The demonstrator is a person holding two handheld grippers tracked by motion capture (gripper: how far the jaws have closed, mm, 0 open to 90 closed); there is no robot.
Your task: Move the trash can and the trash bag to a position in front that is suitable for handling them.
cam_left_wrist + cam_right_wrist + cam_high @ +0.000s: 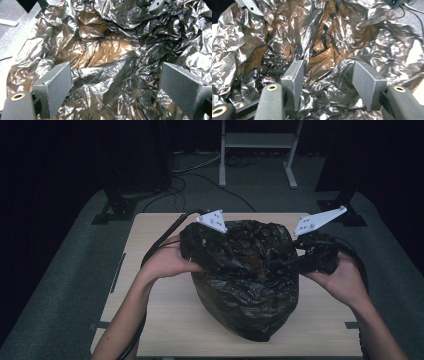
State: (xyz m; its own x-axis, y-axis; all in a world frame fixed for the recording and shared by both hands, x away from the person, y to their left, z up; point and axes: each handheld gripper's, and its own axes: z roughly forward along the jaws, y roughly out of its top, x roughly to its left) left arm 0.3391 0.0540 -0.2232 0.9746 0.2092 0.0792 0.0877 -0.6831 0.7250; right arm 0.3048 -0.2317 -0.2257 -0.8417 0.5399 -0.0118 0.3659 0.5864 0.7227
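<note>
Dim room, grey carpet [60, 285], white stand [260, 142]

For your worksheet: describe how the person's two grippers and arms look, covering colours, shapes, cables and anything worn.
Each gripper is black with a pale grey three-cornered plate on top: the left gripper and the right gripper. Thick black cables trail from both. Up close, the jaws are flat, dark grey rectangular blocks on rounded black arms with brass-ringed holes. The forearms are bare, with no sleeves or gloves in view.

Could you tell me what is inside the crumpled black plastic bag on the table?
The crumpled black plastic bag bulges, and a brownish shape shows through its thin film. The folds cover it, so what it is cannot be told.
</note>
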